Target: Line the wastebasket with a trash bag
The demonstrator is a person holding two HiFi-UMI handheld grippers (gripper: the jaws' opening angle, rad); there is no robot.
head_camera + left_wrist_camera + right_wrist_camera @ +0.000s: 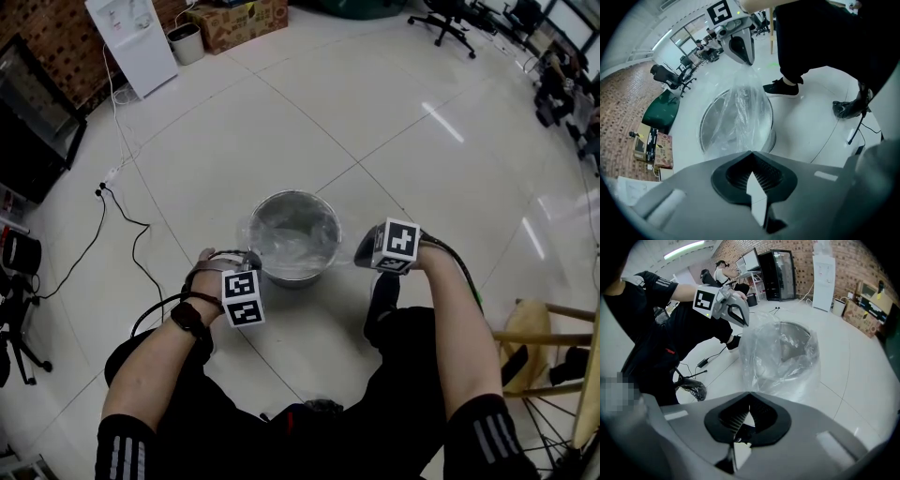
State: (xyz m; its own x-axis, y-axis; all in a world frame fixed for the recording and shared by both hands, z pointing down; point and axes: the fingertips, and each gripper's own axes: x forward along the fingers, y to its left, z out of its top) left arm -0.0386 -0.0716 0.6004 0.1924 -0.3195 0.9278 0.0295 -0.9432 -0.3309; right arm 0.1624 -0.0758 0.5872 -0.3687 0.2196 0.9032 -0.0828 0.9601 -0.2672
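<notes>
Currently both jaws are fully closed, each pinching the rim film of the trash bag [780, 357]. Left gripper [751, 153]: the clear plastic runs from its closed tips straight ahead into the wastebasket [292, 274]. Right gripper [749, 393]: same on the opposite side, with the bag pulled up to a peak at its tips. The bag body sits inside the metal basket, part of the film draped outside the rim. The basket stands upright on the tiled floor [375, 112] between the two grippers. Count: one wastebasket, one bag, two grippers.
</notes>
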